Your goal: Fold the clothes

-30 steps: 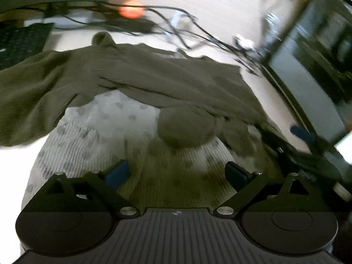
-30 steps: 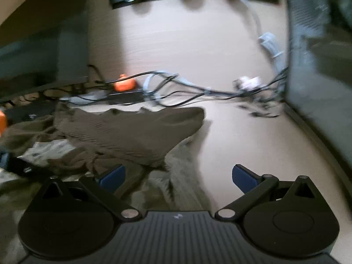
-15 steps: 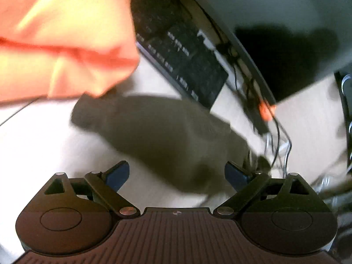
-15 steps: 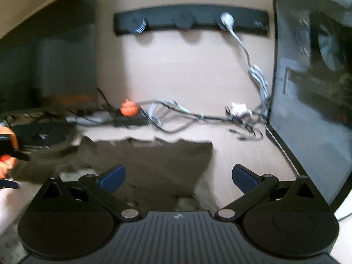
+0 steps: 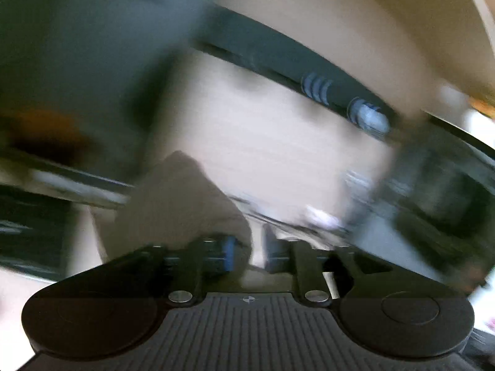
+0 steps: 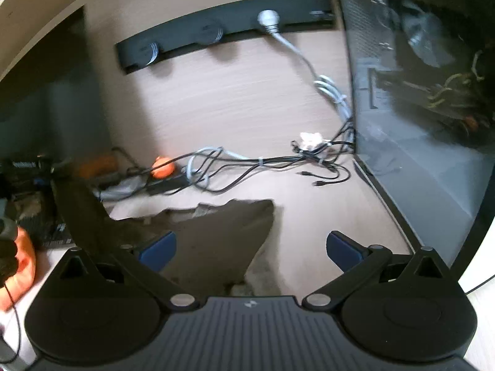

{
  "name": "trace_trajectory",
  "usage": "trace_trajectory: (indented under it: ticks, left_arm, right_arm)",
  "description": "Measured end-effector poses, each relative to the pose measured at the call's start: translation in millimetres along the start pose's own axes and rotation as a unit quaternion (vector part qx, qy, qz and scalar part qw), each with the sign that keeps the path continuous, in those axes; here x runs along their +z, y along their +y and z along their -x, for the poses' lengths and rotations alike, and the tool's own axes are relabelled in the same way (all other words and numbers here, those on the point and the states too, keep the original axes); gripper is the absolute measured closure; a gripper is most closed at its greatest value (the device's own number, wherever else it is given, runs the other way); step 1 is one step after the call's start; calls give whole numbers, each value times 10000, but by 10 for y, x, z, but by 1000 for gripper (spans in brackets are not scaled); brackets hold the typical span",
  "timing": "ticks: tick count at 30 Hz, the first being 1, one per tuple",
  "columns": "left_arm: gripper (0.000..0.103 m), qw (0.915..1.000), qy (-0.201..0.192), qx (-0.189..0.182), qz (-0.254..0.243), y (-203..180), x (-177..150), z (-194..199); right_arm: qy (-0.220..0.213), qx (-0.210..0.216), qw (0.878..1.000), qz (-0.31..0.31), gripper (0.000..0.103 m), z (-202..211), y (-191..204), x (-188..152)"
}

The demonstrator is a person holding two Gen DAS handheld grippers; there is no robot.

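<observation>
My left gripper (image 5: 249,252), its fingers closing, has a fold of the brown garment (image 5: 182,204) against one pad, grip unclear through blur. My right gripper (image 6: 250,247) has fingers spread wide above the garment's far corner on the worktop (image 6: 324,216). Beyond lie cables (image 6: 247,167), then a wall power strip (image 6: 222,31).

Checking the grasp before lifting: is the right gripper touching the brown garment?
Apart. The right wrist view shows the right gripper wide open above the brown garment, neither pad pressing the cloth.
</observation>
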State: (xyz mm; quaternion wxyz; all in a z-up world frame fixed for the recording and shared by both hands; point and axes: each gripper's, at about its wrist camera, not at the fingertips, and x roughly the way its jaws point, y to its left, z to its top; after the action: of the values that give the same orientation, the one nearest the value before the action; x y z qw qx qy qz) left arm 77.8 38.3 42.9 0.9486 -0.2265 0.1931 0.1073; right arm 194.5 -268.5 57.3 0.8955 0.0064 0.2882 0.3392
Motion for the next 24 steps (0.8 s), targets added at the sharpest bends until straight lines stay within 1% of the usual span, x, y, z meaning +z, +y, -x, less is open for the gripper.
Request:
trace_trajectory:
  ticks: [1, 2, 3, 4, 6, 8, 10, 11, 13, 15, 17, 19, 20, 21, 22, 23, 24]
  left_arm:
    - [39, 9991, 233, -308, -184, -146, -43, -95]
    - [28, 9974, 410, -367, -469, -270, -134, -156]
    - [26, 9941, 546, -303, -892, -375, -264, -209]
    - [24, 9888, 679, -238, -1305, -477, -392, -261]
    - [22, 9772, 986, -51, -1880, -575, -615, -348]
    - [22, 9664, 1302, 92, -2214, -609, -785, -447]
    - [21, 9563, 1473, 273, -2512, -627, -916, -541]
    - [21, 9521, 1494, 340, -2645, -641, -957, -570]
    - [21, 9422, 1471, 535, -2964, -691, -1011, -698]
    - [21, 9351, 1459, 614, -3172, -753, -1073, -745]
    - [22, 9318, 1487, 645, -3249, -803, -1120, -819]
    - [23, 9302, 1547, 642, -3267, -839, -1118, -926]
    - [24, 9295, 1575, 634, -3274, -843, -1114, -978]
    - [25, 9288, 1604, 619, -3284, -839, -1117, -1024]
    - [33, 9280, 1631, 606, -3295, -836, -1121, -1070]
    - [49, 9266, 1631, 622, -3330, -836, -1128, -1102]
    - [58, 9228, 1619, 664, -3432, -835, -1135, -1134]
  right_arm:
    - [21, -3, 10000, -64, 0, -37, -34, 20]
    - [47, 2, 9999, -129, 0, -74, -67, 38]
    - [108, 60, 9997, -206, 0, -113, -95, 50]
    - [185, 141, 9993, -280, 0, -152, -119, 54]
    - [395, 354, 9978, -401, 0, -253, -154, 44]
    - [592, 544, 9958, -430, 0, -367, -152, 27]
    - [766, 739, 9934, -422, 0, -499, -113, 33]
    - [835, 875, 9917, -431, 0, -572, -83, 50]
    - [966, 1226, 9867, -460, 0, -723, -26, 93]
    - [1142, 1679, 9779, -494, 0, -953, 16, 138]
    - [1349, 1931, 9702, -568, 0, -1229, 19, 152]
    - [1650, 1985, 9632, -743, 0, -1513, -4, 132]
    - [1856, 1994, 9575, -942, 0, -1656, -36, 109]
    - [2091, 2045, 9486, -1211, 0, -1791, -78, 78]
    - [2313, 2183, 9362, -1500, 0, -1907, -125, 46]
    - [2532, 2432, 9180, -1845, 0, -2014, -170, 13]
    - [2605, 2729, 9017, -2110, 0, -2053, -197, 14]
